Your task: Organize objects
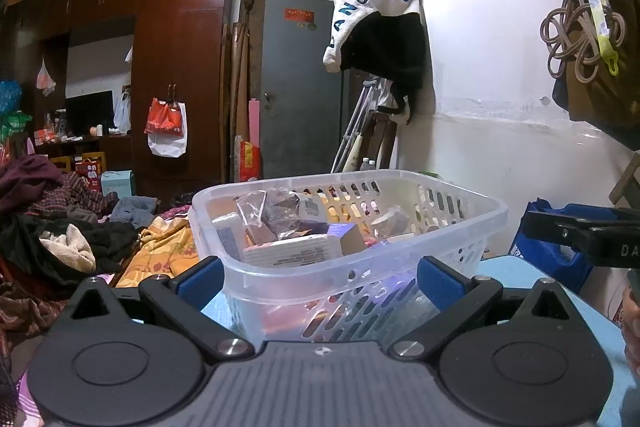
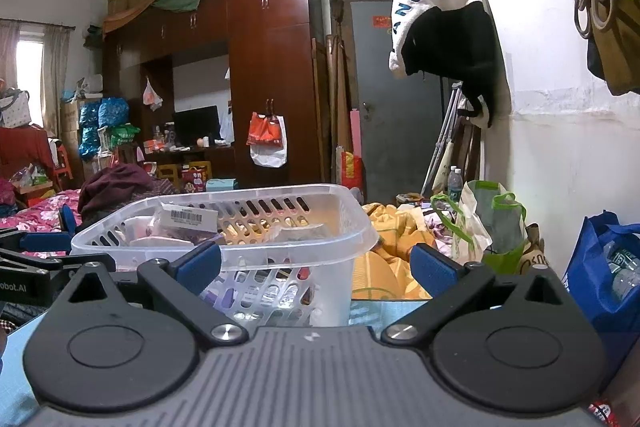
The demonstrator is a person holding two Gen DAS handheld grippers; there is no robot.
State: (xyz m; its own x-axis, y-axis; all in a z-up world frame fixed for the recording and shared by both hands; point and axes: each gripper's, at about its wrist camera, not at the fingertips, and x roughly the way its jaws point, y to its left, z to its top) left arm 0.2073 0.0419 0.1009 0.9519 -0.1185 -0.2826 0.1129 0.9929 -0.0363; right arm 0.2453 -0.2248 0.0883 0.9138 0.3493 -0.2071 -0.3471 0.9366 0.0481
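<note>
A clear perforated plastic basket (image 1: 472, 205) stands on a light blue surface (image 1: 516, 269), filled with several small boxes and plastic-wrapped packets (image 1: 288, 223). My left gripper (image 1: 318, 281) is open just in front of the basket's near wall, nothing between its blue pads. In the right wrist view the same basket (image 2: 360, 227) sits ahead and left; my right gripper (image 2: 316, 265) is open and empty, its left finger near the basket's wall. Each gripper shows at the edge of the other's view: the right gripper (image 1: 588, 233) and the left gripper (image 2: 36, 247).
A bed heaped with clothes and a yellow blanket (image 1: 156, 251) lies to the left. A blue bag (image 2: 600, 267) and a green-trimmed bag (image 2: 492, 223) stand by the white wall on the right. A dark wardrobe (image 1: 180, 67) and grey door (image 1: 300, 87) are far behind.
</note>
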